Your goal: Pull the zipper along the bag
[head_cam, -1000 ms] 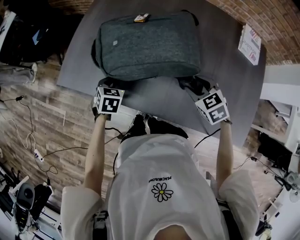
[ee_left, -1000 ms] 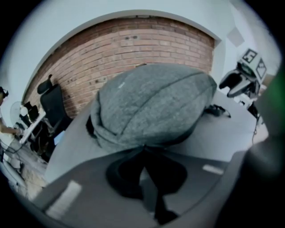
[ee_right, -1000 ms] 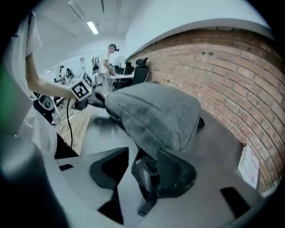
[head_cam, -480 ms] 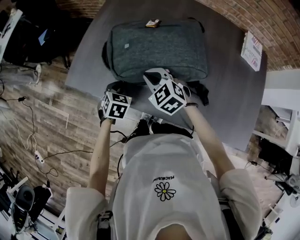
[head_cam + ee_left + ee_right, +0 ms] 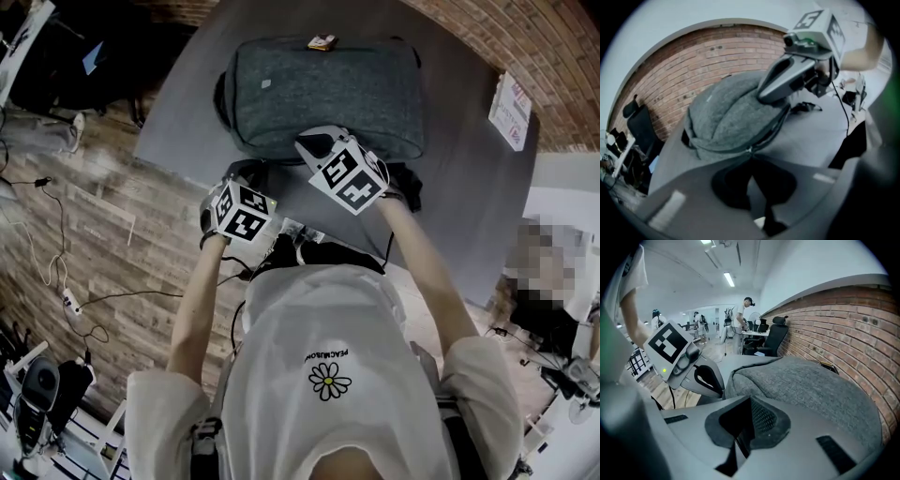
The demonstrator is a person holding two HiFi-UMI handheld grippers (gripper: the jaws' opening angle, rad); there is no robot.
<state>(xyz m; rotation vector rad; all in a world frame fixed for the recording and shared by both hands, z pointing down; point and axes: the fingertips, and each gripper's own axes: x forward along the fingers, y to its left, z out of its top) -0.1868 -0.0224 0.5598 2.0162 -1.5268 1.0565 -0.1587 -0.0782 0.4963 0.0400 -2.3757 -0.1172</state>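
1. The bag (image 5: 328,94) lies flat toward the tabletop's (image 5: 459,187) far edge. Its zipper (image 5: 774,126) runs along the near side.
2. The left gripper (image 5: 749,153) has its fingers clamped on the bag's near-left corner seam. This is judged to be an anchor and should be held firm.
3. The right gripper (image 5: 312,146) has its fingers together at that seam, with no hold on the pull tab confirmed. Verify the grip, then draw low and parallel to the track.

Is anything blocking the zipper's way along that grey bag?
Nothing loose lies on the zipper line. The right tongs, closed, sit at the edge of the bag right by it, ahead of the left tongs, closed at the seam's near end.
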